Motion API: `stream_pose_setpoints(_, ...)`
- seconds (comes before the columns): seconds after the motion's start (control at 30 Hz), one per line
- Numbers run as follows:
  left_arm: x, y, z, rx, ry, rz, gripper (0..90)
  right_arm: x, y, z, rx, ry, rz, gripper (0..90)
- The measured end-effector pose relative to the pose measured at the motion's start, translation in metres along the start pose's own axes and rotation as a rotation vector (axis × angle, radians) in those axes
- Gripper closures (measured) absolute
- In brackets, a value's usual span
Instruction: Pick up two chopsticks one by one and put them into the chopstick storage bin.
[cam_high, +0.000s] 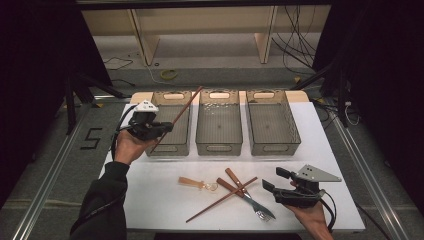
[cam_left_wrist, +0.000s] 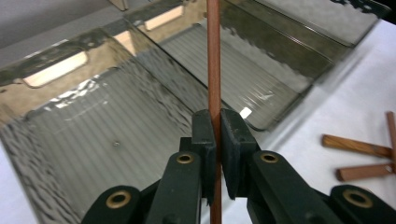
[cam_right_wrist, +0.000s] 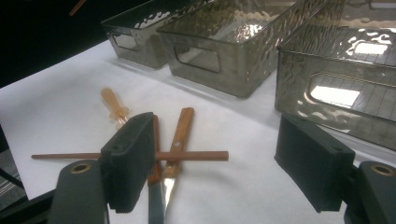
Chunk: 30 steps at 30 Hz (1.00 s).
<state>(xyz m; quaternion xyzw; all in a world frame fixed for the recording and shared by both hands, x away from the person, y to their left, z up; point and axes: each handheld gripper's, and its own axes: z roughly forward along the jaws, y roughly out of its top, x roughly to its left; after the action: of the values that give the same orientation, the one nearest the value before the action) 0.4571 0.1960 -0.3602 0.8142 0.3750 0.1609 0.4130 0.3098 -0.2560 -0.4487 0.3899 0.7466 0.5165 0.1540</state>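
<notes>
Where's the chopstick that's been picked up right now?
High view, left side: the chopstick is clamped in the left tongs, slanting over the leftmost bin.

White surface (cam_high: 150, 200) sits inside a metal rail frame (cam_high: 47, 175), one rail along each side. Grey floor (cam_high: 65, 145) around it; black "5" mark (cam_high: 91, 138) on the floor left of the surface. Beyond the far edge, pale wooden shelving (cam_high: 145, 37) with upright legs. Loose black cables (cam_high: 295, 47) on the floor at right, a yellowish coil (cam_high: 168, 74) near centre. Dark curtain-like areas (cam_high: 30, 75) on both sides. Light falls from above; edges stay dim.
</notes>
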Motion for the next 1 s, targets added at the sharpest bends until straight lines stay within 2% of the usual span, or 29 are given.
stream_pose_setpoints(0.43,0.03,0.006,0.016,0.023,0.081,-0.036,84.4,0.0,0.0,0.0,0.001,0.003,0.002,29.1)
stream_pose_setpoints(0.63,0.047,0.001,0.027,0.035,0.114,-0.07,84.3,0.0,0.0,0.001,0.003,0.008,0.003,29.1)
stream_pose_setpoints(0.83,0.059,-0.006,0.035,0.038,0.127,-0.112,84.3,0.0,-0.001,0.002,0.006,0.01,0.002,29.1)
stream_pose_setpoints(1.0,0.063,-0.01,0.044,0.06,0.138,-0.115,84.3,0.0,-0.001,0.002,0.008,0.011,0.004,29.1)
